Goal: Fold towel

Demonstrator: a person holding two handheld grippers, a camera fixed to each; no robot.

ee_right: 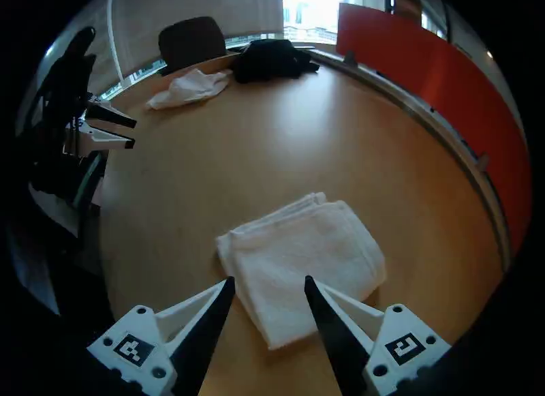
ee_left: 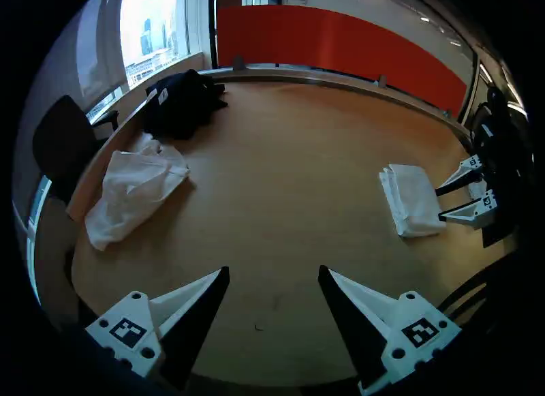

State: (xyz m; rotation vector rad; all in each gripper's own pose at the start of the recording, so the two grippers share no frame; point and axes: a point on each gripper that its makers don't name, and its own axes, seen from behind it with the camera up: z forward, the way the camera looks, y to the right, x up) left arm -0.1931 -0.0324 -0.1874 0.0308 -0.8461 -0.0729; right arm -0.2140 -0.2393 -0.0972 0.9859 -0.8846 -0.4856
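A crumpled white cloth (ee_left: pixel 133 188) lies near the far-left edge of the surface (ee_left: pixel 286 164). A black bundle (ee_left: pixel 180 103), either a bag or a garment, sits just beyond it, close to the window (ee_left: pixel 150 35). Both are well apart from the towel (ee_right: pixel 306 256). A dark chair (ee_left: pixel 61 144) stands outside that same edge. The surface is a wide, light-brown wooden table with a curved rim, and a red wall panel (ee_left: pixel 340 41) runs behind its far side. The left tool (ee_left: pixel 272 270) is spread, with bare wood showing between its fingers, and it points across the surface from the side opposite the towel. The right tool (ee_right: pixel 268 280) is also spread; its fingers straddle the near edge of the towel without pinching it. The towel is white and folded into a compact rectangle. Stacked layers show along its left side in the right gripper view, and it lies flat directly ahead of the right tool.
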